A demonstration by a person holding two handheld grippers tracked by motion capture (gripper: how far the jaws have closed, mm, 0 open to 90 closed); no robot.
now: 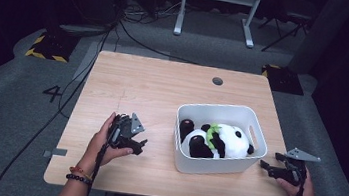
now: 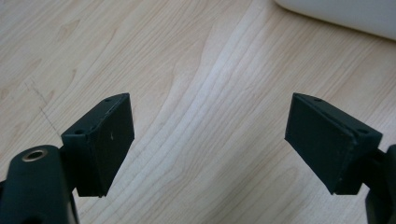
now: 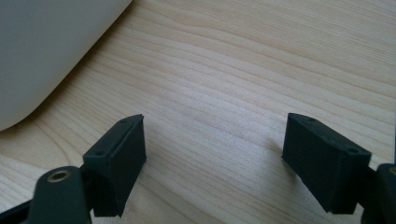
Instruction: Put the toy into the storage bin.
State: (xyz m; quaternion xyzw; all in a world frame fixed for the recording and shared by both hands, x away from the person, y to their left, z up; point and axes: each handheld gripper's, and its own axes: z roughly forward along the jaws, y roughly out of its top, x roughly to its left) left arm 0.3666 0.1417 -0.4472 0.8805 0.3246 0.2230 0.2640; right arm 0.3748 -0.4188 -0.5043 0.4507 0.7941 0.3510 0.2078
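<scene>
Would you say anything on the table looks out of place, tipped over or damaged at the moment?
Nothing stands out. The white bin sits upright on the table, with the panda plush lying inside it. The left gripper and right gripper are both open and empty, one on either side of the bin.

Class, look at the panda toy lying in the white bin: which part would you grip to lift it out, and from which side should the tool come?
Grip the panda across its white belly, coming straight down from above. The bin walls it in on all sides, so the top is likely the one open way in. The toy lies on its side with its soft middle uppermost, beside the green patch. Both tools sit open outside the bin.
</scene>
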